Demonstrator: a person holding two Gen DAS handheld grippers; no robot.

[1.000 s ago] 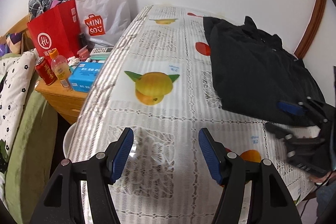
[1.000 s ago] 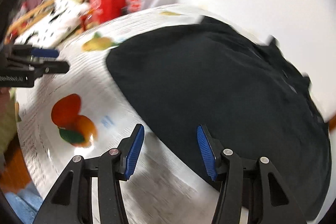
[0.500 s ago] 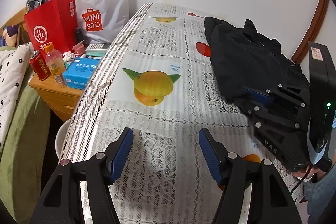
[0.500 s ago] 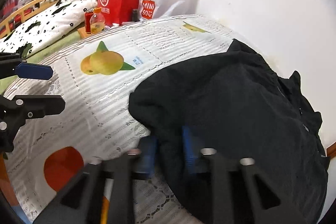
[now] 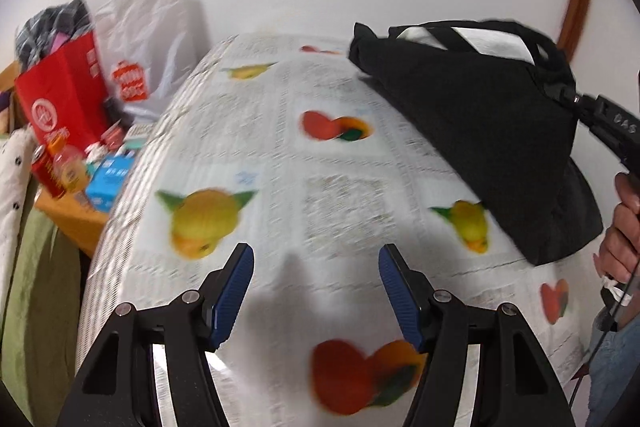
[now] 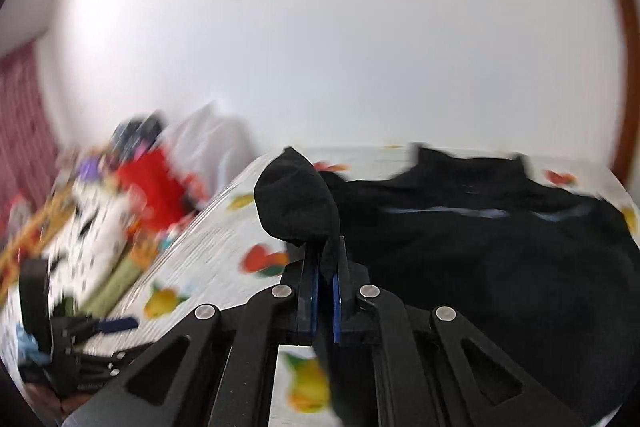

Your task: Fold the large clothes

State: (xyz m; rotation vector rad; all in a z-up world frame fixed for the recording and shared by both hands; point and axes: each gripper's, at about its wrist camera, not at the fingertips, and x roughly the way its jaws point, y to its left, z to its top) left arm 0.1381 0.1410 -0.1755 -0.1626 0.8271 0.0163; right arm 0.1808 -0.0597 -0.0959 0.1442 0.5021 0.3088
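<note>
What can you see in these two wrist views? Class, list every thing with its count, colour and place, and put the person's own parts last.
Garment: one, black, right side of the table, one edge lifted.
Tablecloth: one, white with fruit prints, covering the table.
Paper bag: one, red, left of the table's far end.
Plastic bag: one, white with a red logo, against the wall.
Box: one, blue, on the side cabinet.
Drink bottle: one, orange, beside the box.
Can: one, red, next to the bottle.
Left gripper: one, black with blue pads, open over the tablecloth.
Right gripper: one, black, shut on the garment.
Hand: one, right edge, holding the right gripper's handle.
</note>
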